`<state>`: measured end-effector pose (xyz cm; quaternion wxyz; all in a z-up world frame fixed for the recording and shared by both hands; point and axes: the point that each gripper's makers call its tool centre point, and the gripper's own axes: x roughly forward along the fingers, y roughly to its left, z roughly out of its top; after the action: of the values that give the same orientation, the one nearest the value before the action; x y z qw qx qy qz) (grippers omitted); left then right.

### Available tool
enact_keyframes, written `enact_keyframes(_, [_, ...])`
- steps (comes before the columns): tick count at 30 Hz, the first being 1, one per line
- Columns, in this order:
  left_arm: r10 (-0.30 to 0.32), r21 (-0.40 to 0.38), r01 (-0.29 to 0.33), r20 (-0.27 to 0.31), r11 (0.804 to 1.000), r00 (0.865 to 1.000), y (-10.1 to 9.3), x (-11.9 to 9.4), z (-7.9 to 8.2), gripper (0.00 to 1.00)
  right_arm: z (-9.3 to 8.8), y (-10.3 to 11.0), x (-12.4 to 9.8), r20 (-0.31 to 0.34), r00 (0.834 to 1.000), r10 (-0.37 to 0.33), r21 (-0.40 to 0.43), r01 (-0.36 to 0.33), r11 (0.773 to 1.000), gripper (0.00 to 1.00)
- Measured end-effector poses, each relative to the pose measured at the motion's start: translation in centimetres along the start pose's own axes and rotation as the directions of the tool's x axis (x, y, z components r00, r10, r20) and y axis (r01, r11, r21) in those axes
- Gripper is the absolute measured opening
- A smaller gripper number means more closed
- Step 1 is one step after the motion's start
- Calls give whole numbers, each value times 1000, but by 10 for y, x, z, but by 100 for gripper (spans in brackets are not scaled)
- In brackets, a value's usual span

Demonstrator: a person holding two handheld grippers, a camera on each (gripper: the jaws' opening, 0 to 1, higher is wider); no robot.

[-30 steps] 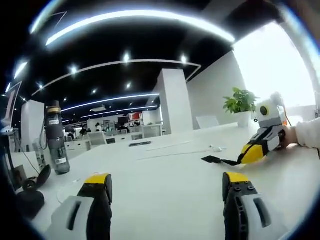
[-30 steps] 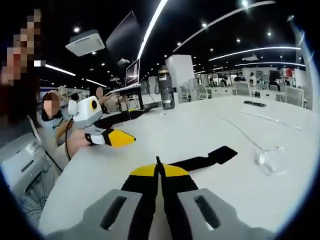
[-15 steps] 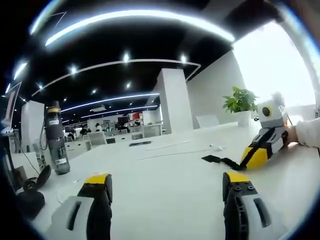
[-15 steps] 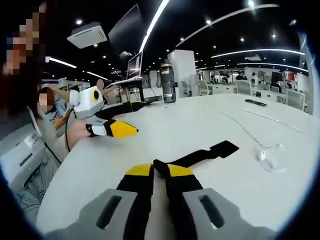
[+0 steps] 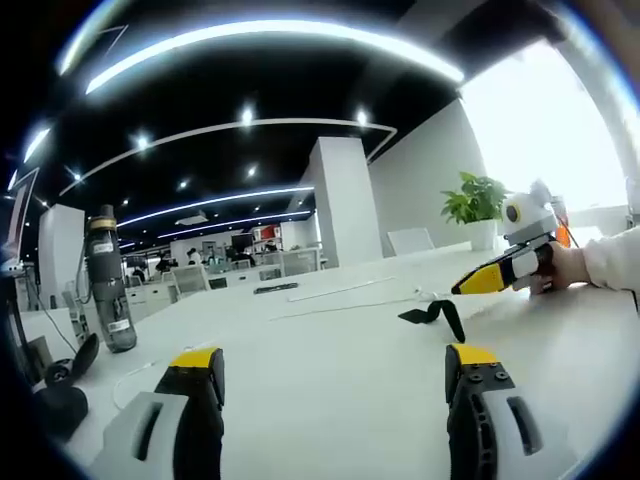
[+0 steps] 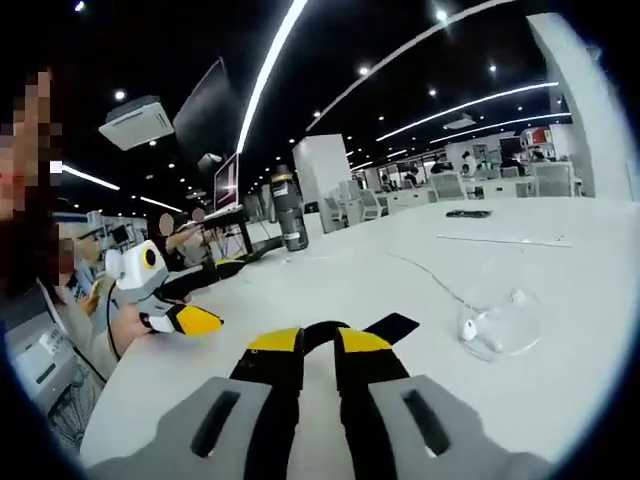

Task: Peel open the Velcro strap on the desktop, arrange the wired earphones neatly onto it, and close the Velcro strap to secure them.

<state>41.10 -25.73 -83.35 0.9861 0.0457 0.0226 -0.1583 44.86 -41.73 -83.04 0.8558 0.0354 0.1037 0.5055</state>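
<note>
The right gripper [image 6: 318,345], clenched on one end of the Velcro strap [image 6: 385,325], has lifted it off the worktop [image 6: 560,400] since a second ago, so the strap now arches up and peeling is under way. The left gripper [image 5: 335,365] stays released near the worktop's near edge. The earphones [image 6: 490,325] lie just beside the strap.

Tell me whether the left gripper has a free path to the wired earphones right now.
Probably yes. The left gripper is open over bare desktop, and nothing stands between it and the wired earphones. The right gripper, shut on the Velcro strap, sits off to the side.
</note>
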Motion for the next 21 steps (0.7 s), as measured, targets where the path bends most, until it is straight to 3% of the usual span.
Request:
enact_keyframes(11, [-22, 9, 22, 2, 1000, 1000, -4, -1, 1, 93, 1, -34, 30, -12, 995, -94, -59, 93, 994, 13])
enact_keyframes(14, [-23, 9, 23, 0, 1000, 1000, -4, 0, 1, 93, -3, -46, 36, -38, 991, -126, -126, 120, 985, 13])
enact_keyframes(21, [-18, 17, 18, -10, 1000, 1000, -3, 1, -1, 93, -10, -49, 43, -78, 989, -123, -176, 108, 978, 12])
